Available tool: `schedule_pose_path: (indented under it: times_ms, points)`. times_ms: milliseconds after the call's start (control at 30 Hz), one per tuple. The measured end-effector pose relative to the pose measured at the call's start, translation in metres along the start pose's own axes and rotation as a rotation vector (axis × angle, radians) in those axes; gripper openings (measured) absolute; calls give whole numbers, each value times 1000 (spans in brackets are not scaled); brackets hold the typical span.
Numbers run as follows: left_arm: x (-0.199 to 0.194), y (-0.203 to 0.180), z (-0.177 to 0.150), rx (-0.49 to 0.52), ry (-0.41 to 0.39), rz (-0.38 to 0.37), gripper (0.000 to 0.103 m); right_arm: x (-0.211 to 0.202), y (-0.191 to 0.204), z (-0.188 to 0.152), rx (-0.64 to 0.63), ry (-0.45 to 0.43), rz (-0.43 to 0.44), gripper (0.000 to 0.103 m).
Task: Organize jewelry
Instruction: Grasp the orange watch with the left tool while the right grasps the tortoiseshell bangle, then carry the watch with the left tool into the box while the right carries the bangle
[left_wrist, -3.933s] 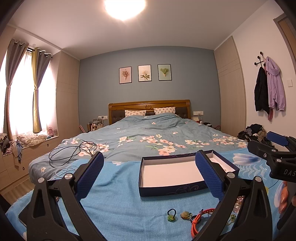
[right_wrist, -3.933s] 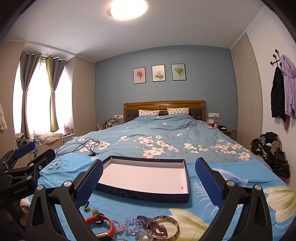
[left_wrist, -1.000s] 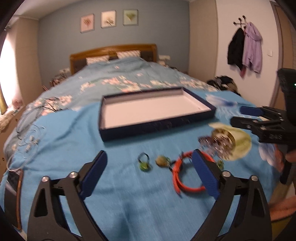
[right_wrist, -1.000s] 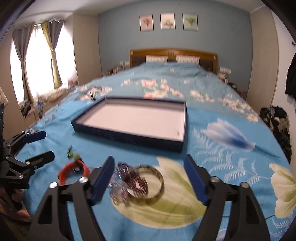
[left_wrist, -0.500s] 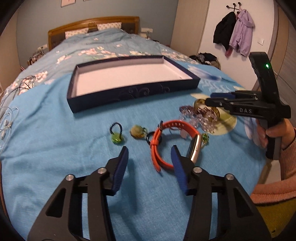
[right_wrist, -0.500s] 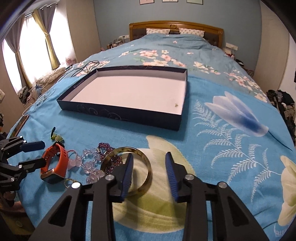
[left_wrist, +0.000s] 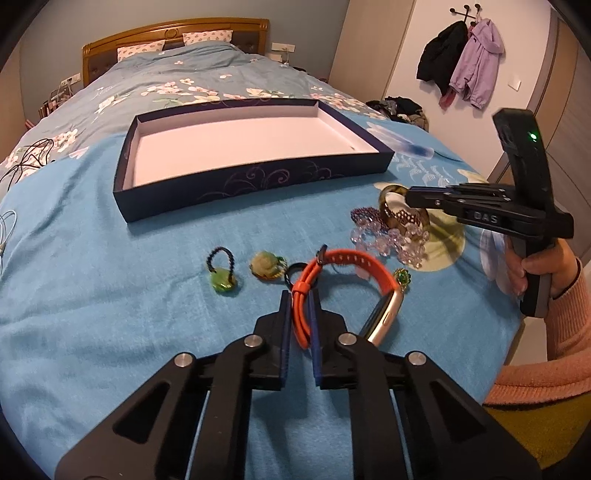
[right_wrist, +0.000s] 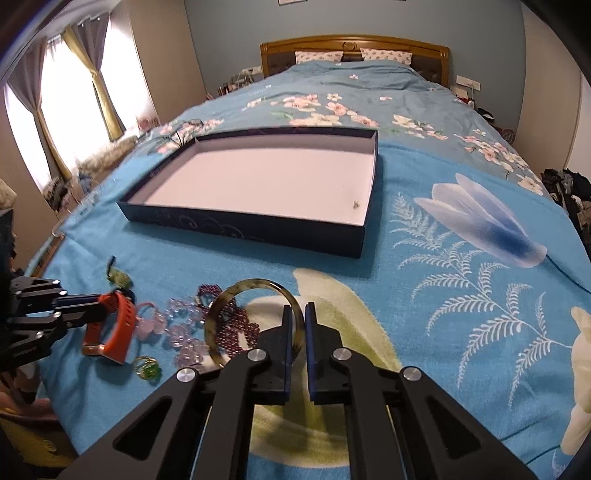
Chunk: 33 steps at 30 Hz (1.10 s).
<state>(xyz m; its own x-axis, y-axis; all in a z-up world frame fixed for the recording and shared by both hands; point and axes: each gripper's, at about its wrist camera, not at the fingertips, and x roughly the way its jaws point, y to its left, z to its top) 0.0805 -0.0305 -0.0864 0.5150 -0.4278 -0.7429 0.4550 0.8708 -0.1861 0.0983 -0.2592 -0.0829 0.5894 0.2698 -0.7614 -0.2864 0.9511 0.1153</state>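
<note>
My left gripper (left_wrist: 298, 301) is shut on the strap of an orange watch (left_wrist: 347, 260) lying on the blue bedspread; it also shows in the right wrist view (right_wrist: 120, 325). My right gripper (right_wrist: 296, 312) is shut on a mottled bangle (right_wrist: 229, 295), which tilts up over purple beads (right_wrist: 236, 326) and clear beads (right_wrist: 181, 319). In the left wrist view the right gripper (left_wrist: 410, 195) reaches the bangle (left_wrist: 391, 192) from the right. A dark blue box (left_wrist: 207, 195) with a white empty floor lies beyond (right_wrist: 258, 225).
A green pendant on a dark loop (left_wrist: 221, 282), a green-yellow pendant (left_wrist: 266, 265), a black ring (left_wrist: 295, 269) and a small green charm (left_wrist: 402, 276) lie near the watch. Cables (left_wrist: 26, 162) lie at far left. The bed edge is close on the right.
Both grippers have moved down and forward and closed: the left onto the orange watch strap, the right onto the bangle, which now tilts up off the bedspread.
</note>
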Motion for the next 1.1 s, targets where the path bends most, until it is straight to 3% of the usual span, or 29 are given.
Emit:
schedule_pose_path:
  times_ms: [267,600,900,1100]
  points:
    - [-11,9,9,13,-40,13,10,-26,-1,7,35,-95,31,5]
    - [-29,9,29,99,-110,45,10,-28,0,31,34,-157,55,5]
    - [-38,24,81,174,-172,97,10,-18,-6,67,42,-199,46,5]
    - [-20,37,118,217,-154,108,10,7,-14,99,70,-193,58,5]
